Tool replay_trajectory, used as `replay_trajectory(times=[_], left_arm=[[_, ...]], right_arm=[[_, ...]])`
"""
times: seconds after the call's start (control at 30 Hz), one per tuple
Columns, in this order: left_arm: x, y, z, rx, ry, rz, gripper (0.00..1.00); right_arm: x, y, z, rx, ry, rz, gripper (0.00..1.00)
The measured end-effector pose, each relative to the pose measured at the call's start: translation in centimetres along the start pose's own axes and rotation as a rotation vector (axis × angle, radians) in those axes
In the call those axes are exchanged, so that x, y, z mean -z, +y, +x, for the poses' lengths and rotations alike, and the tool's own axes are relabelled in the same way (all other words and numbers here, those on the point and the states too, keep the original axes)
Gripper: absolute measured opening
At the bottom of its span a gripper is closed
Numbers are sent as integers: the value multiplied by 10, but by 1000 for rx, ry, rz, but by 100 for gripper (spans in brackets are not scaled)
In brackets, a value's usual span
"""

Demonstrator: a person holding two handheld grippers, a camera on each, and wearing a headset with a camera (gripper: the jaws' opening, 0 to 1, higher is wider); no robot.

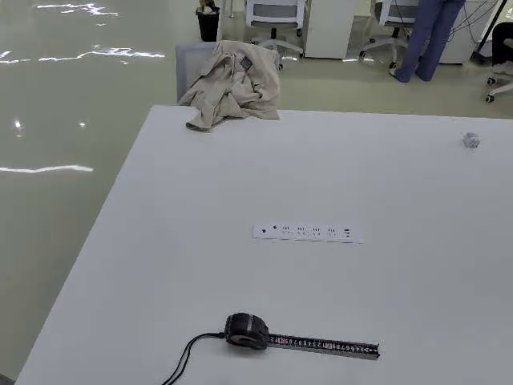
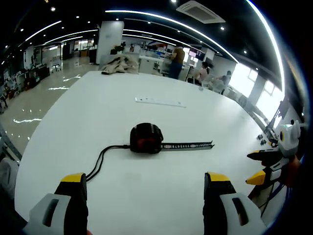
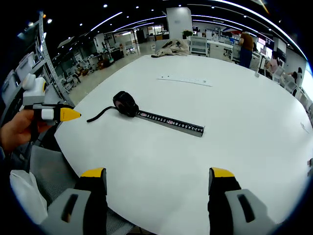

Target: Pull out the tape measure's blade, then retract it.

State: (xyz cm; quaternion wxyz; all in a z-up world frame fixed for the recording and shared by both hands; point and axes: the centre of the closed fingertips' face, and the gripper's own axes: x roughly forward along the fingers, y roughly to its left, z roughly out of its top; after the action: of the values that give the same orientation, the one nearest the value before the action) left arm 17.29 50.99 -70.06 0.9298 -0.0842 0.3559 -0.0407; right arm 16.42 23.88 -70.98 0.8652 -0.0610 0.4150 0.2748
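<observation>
A black tape measure lies near the front edge of the white table, its blade drawn out a short way to the right and its black wrist cord trailing left. My left gripper is open, facing the case from the near side with a gap of table between. My right gripper is open too, back from the blade and case. Nothing is held. The right gripper enters the left gripper view at the right; the left gripper appears at the left of the right gripper view.
A white power strip lies flush at the table's middle. A beige jacket is draped at the far edge over a chair. A small crumpled ball sits far right. A person stands beyond, among office chairs.
</observation>
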Motion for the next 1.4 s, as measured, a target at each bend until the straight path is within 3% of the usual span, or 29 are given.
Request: replay_trajectory(times=[0.3, 1.4], left_arm=[[-6, -4, 16, -3, -1, -6, 96], [-10, -12, 65, -21, 26, -6, 92]], right_arm=[[0, -7, 7, -3, 14, -11, 87], [-4, -30, 46, -23, 63, -61, 83]])
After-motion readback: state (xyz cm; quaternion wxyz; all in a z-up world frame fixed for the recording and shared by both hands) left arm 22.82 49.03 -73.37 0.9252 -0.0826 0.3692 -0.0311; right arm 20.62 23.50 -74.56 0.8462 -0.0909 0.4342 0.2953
